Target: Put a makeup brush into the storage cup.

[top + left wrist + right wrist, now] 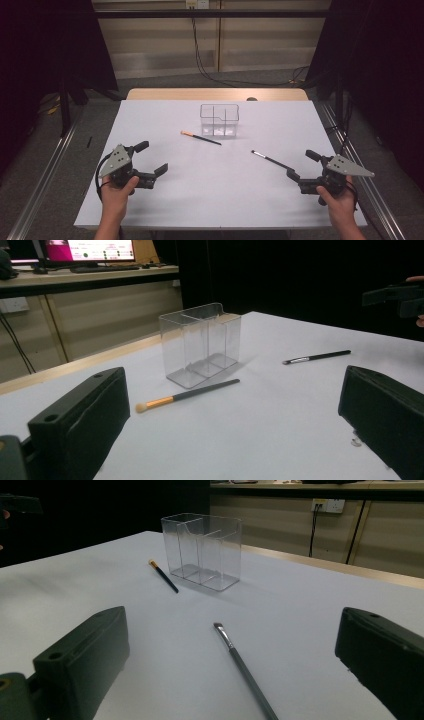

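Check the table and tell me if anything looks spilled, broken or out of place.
Nothing stands out. The clear organizer stands upright and empty, and the two brushes, the orange-tipped brush and the thin dark brush, lie flat on the white table outside it. Both claws, left and right, are open.

Handle end of the flat-tipped brush point(245, 672) cut off by the bottom edge.

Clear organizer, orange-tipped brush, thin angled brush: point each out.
clear organizer point(219, 120), high view, front wall.
orange-tipped brush point(186, 395), left gripper view, mid-handle.
thin angled brush point(242, 667), right gripper view, handle.
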The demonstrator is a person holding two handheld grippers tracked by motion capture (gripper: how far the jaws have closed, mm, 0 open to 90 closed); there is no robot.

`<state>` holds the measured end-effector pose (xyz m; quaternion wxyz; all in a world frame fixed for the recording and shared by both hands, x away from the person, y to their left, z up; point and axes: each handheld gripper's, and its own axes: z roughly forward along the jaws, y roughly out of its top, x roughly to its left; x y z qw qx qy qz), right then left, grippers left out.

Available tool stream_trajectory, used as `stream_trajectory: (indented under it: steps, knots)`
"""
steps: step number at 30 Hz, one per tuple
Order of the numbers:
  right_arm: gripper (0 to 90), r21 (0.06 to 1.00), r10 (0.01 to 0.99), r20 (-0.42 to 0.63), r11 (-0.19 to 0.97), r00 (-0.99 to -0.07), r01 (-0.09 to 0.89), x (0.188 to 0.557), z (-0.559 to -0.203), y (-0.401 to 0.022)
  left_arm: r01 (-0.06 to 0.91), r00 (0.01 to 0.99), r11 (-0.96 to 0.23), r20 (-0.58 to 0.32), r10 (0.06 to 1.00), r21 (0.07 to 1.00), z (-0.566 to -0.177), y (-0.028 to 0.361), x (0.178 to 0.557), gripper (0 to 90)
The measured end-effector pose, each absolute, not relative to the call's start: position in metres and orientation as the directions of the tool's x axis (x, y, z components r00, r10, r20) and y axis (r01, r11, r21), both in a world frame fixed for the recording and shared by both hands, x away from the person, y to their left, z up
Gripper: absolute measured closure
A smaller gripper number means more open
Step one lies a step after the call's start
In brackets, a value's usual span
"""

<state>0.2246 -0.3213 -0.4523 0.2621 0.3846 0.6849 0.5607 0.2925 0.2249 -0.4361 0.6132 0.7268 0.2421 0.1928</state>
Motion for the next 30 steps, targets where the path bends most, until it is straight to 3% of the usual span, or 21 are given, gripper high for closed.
stream_trajectory:
  steps: [30]
  knots:
    - [0.7,0.970,0.813,0.070,0.079,-0.578,0.228,0.225,-0.452,-0.320,0.156,0.827,-0.096,-0.076,0.558,0.983,-0.441,0.159,0.338,0.0]
